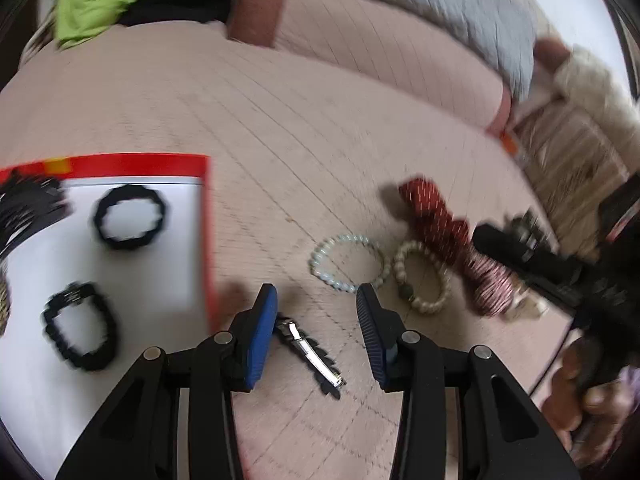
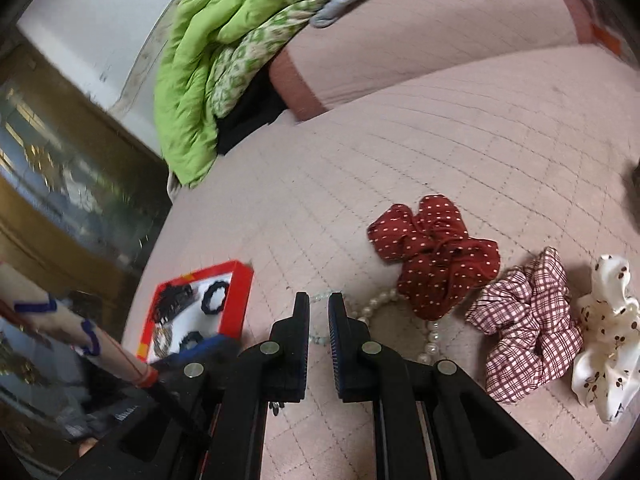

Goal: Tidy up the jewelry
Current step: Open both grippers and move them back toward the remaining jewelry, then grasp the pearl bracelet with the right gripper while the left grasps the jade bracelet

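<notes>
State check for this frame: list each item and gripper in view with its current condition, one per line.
left gripper: open, empty
right gripper: shut, nothing between the fingers
red box: open, holds black items
hair clip: on the bed, below the left gripper
pale blue bracelet: flat on the bed
cream bracelet: flat, beside the blue one
red dotted scrunchie: on the bed, outside the box

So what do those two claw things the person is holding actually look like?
Both are black plastic linkages with round silver pivot pins. Each ends in two flat fingers faced with ribbed blue pads. The left gripper shows its pads plainly; the right gripper looks the same.
</notes>
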A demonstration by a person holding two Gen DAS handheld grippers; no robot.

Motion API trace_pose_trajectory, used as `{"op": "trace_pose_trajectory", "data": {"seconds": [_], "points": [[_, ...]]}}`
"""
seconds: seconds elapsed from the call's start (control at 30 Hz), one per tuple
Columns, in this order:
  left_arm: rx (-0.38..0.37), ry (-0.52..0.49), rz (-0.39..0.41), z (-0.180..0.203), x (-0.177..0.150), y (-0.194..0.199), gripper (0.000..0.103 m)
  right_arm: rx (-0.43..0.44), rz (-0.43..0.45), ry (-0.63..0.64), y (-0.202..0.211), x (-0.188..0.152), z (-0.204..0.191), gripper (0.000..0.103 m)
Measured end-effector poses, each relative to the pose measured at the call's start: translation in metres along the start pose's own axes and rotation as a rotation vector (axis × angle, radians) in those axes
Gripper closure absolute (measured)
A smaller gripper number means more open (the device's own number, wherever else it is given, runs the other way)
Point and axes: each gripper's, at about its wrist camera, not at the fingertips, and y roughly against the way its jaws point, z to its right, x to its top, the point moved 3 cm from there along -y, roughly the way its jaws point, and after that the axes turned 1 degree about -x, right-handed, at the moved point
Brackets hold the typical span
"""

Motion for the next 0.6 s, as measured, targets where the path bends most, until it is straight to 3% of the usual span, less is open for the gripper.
{"op": "trace_pose_trajectory", "data": {"seconds": [0.2, 0.4, 0.53, 0.6], "points": [[0.127, -0.129, 0.011, 0.019, 0.014, -0.019, 0.063, 0.010, 0.001, -0.003, 0.001, 0.004, 0.001, 0.092], [0.174, -0.219, -0.098, 0.025, 0.021, -0.052, 0.063, 0.027, 0.008, -0.019, 0.007, 0.004, 0.007, 0.092], [0.214, -0.236, -0.070, 0.029, 0.023, -0.060, 0.063, 0.036, 0.026, -0.026, 0.015, 0.007, 0.010, 0.092], [0.243, -0.240, -0.052, 0.032, 0.022, -0.063, 0.071, 0.036, 0.028, -0.020, 0.016, 0.008, 0.010, 0.092]]}}
